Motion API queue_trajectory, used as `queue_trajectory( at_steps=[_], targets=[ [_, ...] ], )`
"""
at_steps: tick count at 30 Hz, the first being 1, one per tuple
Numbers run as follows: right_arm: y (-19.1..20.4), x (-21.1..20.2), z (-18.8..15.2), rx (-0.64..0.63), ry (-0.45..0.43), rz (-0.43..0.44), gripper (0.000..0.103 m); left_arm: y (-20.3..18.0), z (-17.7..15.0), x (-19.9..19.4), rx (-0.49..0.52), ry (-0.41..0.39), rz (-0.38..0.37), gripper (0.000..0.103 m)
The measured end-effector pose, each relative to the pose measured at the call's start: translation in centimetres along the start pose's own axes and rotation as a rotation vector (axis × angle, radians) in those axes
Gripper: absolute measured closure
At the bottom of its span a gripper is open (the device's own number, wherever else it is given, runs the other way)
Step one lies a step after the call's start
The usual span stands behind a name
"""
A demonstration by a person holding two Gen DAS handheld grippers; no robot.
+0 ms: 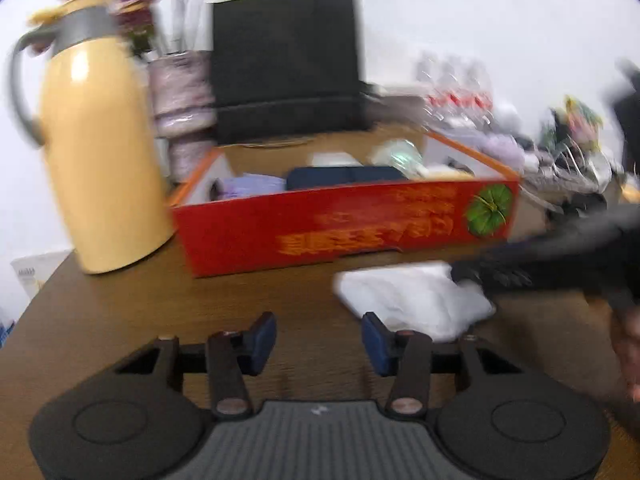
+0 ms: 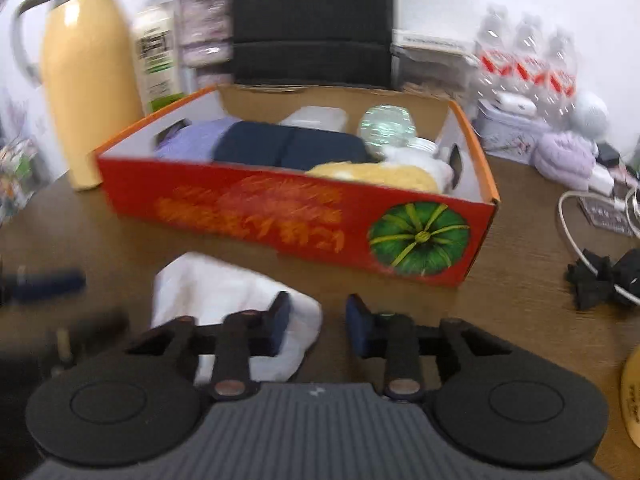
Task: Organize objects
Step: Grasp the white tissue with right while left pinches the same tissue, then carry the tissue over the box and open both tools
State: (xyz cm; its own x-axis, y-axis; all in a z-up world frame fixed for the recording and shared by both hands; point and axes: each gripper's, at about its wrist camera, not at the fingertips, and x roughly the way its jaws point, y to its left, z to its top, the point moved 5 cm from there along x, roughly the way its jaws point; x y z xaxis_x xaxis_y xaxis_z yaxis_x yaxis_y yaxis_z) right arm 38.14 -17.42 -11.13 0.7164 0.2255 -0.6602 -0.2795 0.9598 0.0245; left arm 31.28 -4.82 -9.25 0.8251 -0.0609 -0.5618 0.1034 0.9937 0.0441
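A red cardboard box [image 1: 344,228] [image 2: 280,216] stands on the brown table, holding folded dark blue cloth [image 2: 288,148], purple cloth, a yellow cloth [image 2: 376,176], a white container and a clear ball [image 2: 386,126]. A crumpled white cloth [image 1: 416,300] [image 2: 224,296] lies on the table in front of the box. My left gripper [image 1: 319,340] is open and empty, just left of the white cloth. My right gripper [image 2: 318,326] is open and empty, its left finger [image 2: 280,320] over the cloth's right edge. The right gripper appears blurred at the right of the left wrist view [image 1: 560,256].
A yellow thermos [image 1: 96,160] [image 2: 88,80] stands left of the box. A black paper bag [image 1: 288,64] [image 2: 312,20] stands behind it. Water bottles [image 2: 528,64], a purple bundle [image 2: 564,156], white cables [image 2: 572,236] and black clips [image 2: 600,280] crowd the right side.
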Motion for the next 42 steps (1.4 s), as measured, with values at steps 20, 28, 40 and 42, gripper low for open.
queue_trajectory(
  at_steps=[20, 28, 40, 42],
  targets=[
    [0.6, -1.5, -1.5, 0.130, -0.038, 0.058, 0.092, -3.3, 0.7, 0.1, 0.085, -0.003, -0.073, 0.099],
    [3.6, -15.0, -8.8, 0.157, -0.158, 0.072, 0.092, -1.7, -4.1, -14.0, -0.091, -0.040, -0.271, 0.099],
    [4.3, -18.2, -8.6, 0.187, -0.213, 0.095, 0.092, -0.8, -2.3, -15.4, -0.102, -0.090, -0.283, 0.099],
    [3.8, -16.8, -6.0, 0.178, -0.231, 0.115, 0.093, 0.2, 0.5, -13.3, -0.109, -0.105, -0.283, 0.100]
  ],
)
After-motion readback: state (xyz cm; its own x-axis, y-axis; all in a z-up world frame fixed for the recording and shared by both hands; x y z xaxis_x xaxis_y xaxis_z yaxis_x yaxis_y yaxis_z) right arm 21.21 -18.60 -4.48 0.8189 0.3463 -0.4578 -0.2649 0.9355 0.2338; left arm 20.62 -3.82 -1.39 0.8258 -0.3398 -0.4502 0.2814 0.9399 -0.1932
